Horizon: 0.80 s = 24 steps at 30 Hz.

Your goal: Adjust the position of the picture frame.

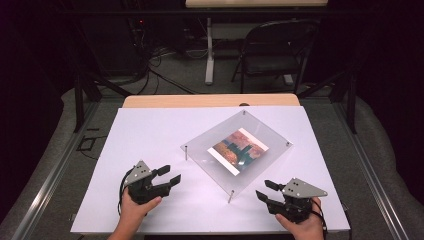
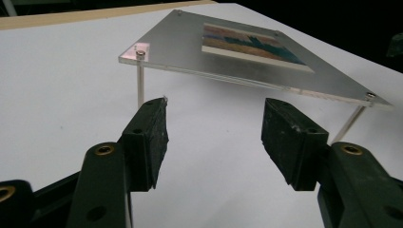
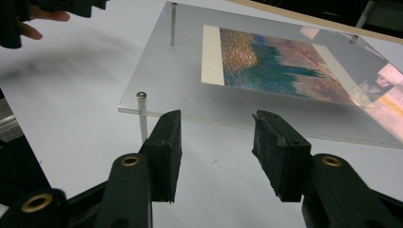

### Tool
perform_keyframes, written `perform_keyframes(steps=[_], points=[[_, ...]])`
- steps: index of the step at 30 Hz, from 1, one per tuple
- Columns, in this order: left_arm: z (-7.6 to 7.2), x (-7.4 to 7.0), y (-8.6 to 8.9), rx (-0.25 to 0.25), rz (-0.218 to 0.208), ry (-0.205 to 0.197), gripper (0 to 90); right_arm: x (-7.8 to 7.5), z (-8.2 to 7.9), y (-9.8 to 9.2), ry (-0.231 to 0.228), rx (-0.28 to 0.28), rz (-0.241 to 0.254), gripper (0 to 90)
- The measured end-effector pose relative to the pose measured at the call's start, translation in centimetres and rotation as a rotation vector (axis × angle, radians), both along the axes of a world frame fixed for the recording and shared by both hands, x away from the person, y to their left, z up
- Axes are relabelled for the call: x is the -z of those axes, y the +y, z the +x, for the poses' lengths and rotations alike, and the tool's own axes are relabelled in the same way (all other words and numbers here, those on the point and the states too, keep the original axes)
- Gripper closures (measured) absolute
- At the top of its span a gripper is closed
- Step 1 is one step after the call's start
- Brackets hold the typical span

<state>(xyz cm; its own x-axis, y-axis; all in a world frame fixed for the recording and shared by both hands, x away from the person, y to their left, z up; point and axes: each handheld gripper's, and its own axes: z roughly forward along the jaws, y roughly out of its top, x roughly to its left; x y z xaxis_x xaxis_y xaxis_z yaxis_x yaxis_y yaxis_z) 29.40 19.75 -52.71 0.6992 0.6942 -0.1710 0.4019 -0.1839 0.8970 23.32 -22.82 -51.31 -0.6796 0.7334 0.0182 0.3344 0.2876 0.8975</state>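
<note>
Both grippers are hovering with jaws apart and empty, the left gripper [image 1: 168, 175] and right gripper [image 1: 264, 189] flanking the clear acrylic picture frame [image 1: 260, 129] standing on metal posts mid-table, its near corner pointing between them, closer to the right.

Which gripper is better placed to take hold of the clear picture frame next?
Probably the right gripper: its open jaws sit close to the clear picture frame, facing its near edge by a corner post. The left gripper, also open, stands farther back from the frame's edge.
</note>
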Motion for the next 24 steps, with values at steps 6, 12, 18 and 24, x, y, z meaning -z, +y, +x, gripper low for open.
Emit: perform_keyframes(steps=[6, 12, 18, 24], points=[[2.0, 0.2, 0.2, -0.025, 0.026, 0.030, 41.6, 0.0, -0.1, 0.3, 0.003, -0.009, 0.000, 53.1], [4.0, 1.0, 0.2, -0.033, 0.034, 0.088, 45.8, 0.0, -0.1, 0.4, 0.010, -0.015, -0.004, 53.6], [6.0, 1.5, -1.0, -0.025, 0.079, 0.093, 51.1, 0.1, -0.1, 0.5, 0.011, -0.018, 0.002, 54.1], [8.2, 2.4, -2.6, -0.021, 0.127, 0.102, 53.5, 0.3, 0.0, 0.5, 0.021, -0.020, 0.003, 54.2]])
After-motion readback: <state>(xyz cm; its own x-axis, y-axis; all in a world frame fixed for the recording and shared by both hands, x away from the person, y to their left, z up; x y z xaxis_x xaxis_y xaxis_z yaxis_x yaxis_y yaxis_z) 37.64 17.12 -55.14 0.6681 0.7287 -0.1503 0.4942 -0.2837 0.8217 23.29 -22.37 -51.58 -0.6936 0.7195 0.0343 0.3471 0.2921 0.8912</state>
